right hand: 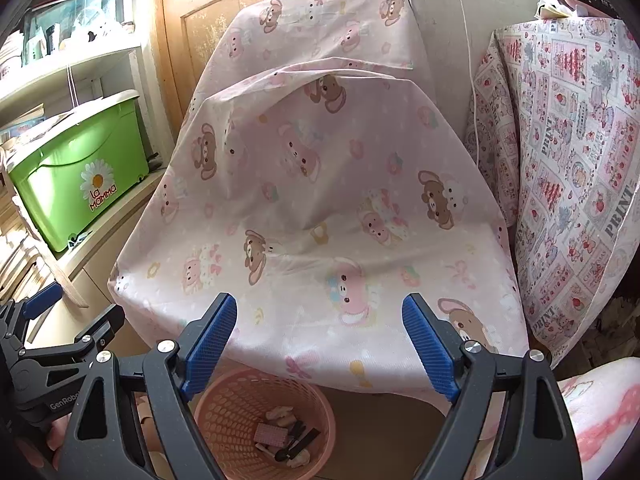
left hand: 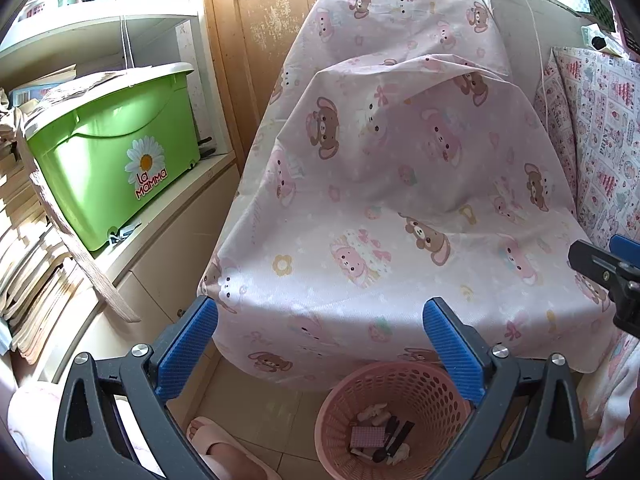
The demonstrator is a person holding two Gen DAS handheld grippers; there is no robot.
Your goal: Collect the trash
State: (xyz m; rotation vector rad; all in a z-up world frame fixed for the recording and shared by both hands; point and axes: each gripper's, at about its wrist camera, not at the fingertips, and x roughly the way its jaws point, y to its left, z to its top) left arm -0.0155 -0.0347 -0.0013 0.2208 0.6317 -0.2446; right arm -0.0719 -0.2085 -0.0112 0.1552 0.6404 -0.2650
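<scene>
A pink perforated waste basket (left hand: 394, 420) (right hand: 264, 424) stands on the floor in front of a chair draped in pink cartoon-print cloth (left hand: 400, 200) (right hand: 320, 200). Inside it lie several small scraps of trash (left hand: 382, 436) (right hand: 288, 440): a pink checked card, dark sticks and pale wrappers. My left gripper (left hand: 320, 320) hangs above the basket's left side, open, with nothing between its blue pads. My right gripper (right hand: 318, 320) is open too, above the basket's right, also with nothing in it. Each gripper shows at the edge of the other's view: the right gripper (left hand: 612, 272) and the left gripper (right hand: 60, 340).
A green lidded bin (left hand: 116, 148) (right hand: 76, 176) sits on a white shelf at left, beside stacked papers (left hand: 28, 248). A wooden door (left hand: 260, 40) is behind the chair. Patterned fabric (right hand: 568, 168) covers furniture at right. A person's slippered foot (left hand: 224, 448) rests left of the basket.
</scene>
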